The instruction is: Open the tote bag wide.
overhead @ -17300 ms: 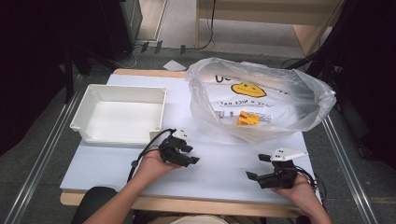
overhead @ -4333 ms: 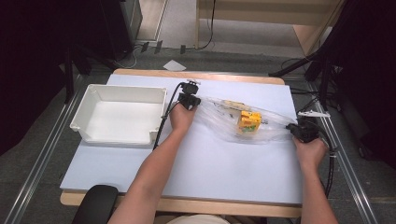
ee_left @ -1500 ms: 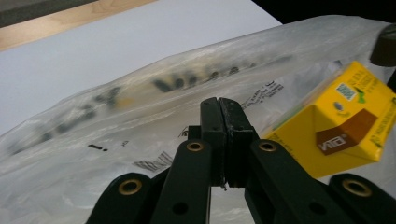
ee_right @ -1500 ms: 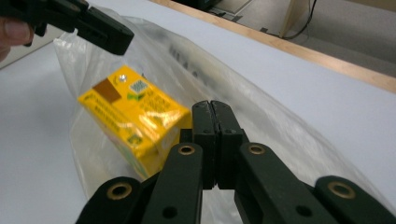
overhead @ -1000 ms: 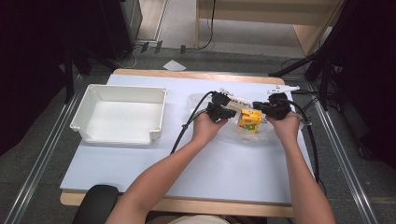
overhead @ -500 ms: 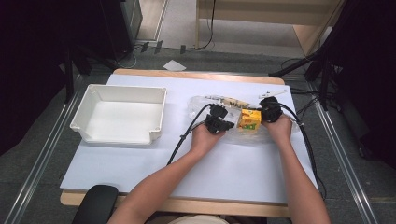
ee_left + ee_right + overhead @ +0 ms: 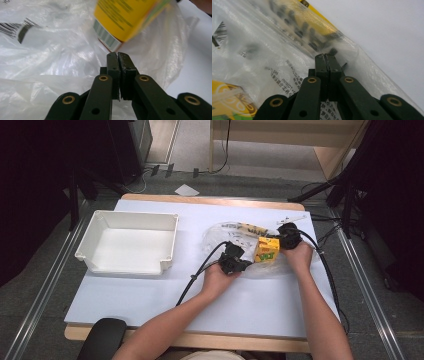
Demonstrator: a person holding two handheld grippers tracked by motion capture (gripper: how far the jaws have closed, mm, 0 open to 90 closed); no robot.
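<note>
Smooth white table (image 7: 150, 295), crinkled clear bag (image 7: 230, 231), boxy yellow carton (image 7: 267, 249)

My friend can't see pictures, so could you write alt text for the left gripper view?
Two black jaws of the left gripper are pressed together over a crumpled clear plastic bag. Just beyond their tips, a blurred yellow carton with a barcode sits tilted, and white table shows at right.
</note>
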